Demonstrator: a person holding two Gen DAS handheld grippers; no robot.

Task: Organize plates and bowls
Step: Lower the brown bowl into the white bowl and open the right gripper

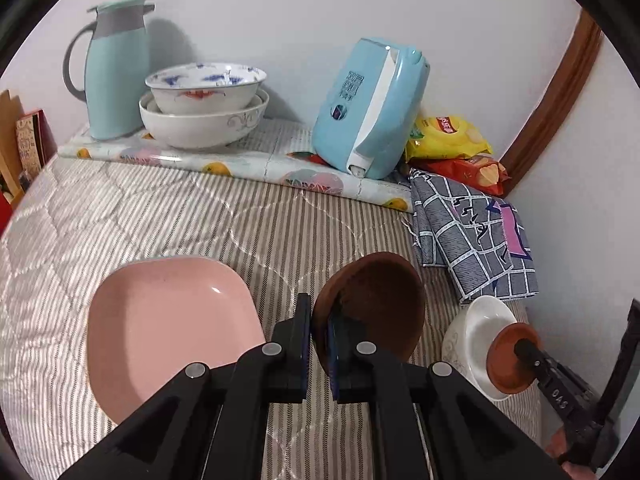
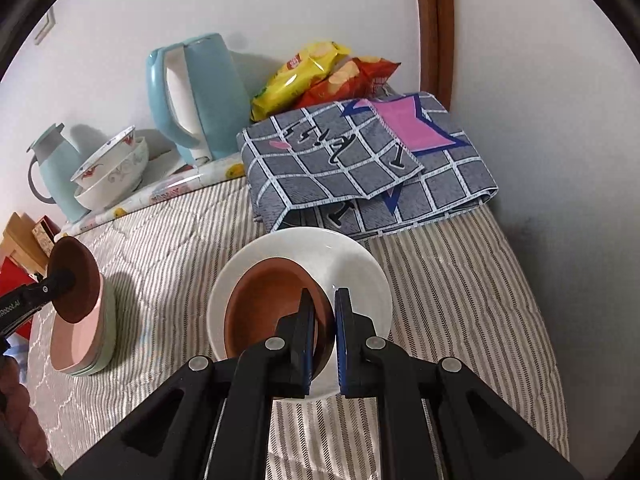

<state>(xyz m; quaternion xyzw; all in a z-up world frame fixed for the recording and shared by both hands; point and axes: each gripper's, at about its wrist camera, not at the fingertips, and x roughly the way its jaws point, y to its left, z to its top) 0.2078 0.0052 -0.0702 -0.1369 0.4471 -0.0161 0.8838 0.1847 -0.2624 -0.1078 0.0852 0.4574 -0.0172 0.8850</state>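
My left gripper [image 1: 318, 320] is clamped on the rim of a dark brown dish [image 1: 372, 308], which I hold tilted on edge above the striped quilt [image 1: 140, 216], just beside the pink square plate [image 1: 168, 328]. From the right wrist view that plate tops a short stack with pale green ones beneath [image 2: 86, 340], and the brown dish hangs over its near edge.

My right gripper [image 2: 324, 320] is pinched on the rim of a terracotta saucer [image 2: 268, 308], which sits tilted inside the white bowl [image 2: 352, 264] on the quilt, near the folded grey checked cloth [image 2: 360, 160].

At the back, on a fruit-print mat [image 1: 240, 160], 2 white patterned bowls [image 1: 204, 96] are nested beside a teal thermos jug [image 1: 116, 68]. A light blue kettle [image 1: 368, 108] leans against the wall there, with 2 crisp packets [image 2: 320, 76] in the corner.
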